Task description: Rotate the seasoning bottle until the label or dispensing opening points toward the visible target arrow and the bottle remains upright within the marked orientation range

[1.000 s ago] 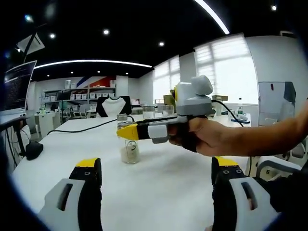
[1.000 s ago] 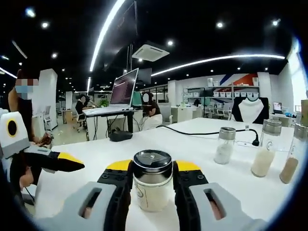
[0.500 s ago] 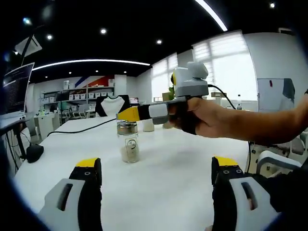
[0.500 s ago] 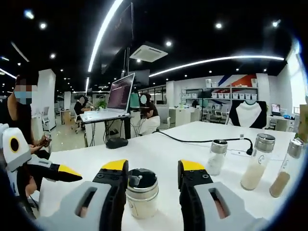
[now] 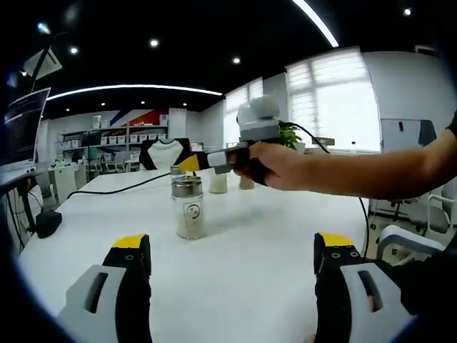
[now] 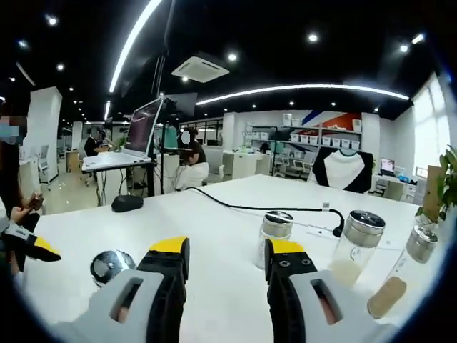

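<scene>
The seasoning bottle [image 5: 189, 208], clear glass with a metal cap, a round label mark and pale powder inside, stands upright on the white table [image 5: 250, 257]. In the left gripper view a hand holds the right gripper [image 5: 191, 163] just above and behind the bottle's cap, apart from it. My left gripper [image 5: 233, 246] is open, well short of the bottle. In the right gripper view the bottle's cap [image 6: 111, 266] lies low to the left, outside my open right gripper [image 6: 227, 251], whose jaws hold nothing. The left gripper's yellow tip [image 6: 34, 245] shows at the far left.
Three more capped bottles [image 6: 274, 236] [image 6: 355, 247] [image 6: 404, 274] stand in a row ahead of the right gripper. A black cable [image 6: 250, 208] and a mouse [image 6: 127, 204] lie further back. A person's forearm [image 5: 371, 175] crosses from the right. Desks and a laptop [image 6: 143, 128] stand beyond.
The right gripper opened and let go of the seasoning bottle, then rose and moved past it toward the row of bottles. The bottle stays upright on the table. The left gripper held still.
</scene>
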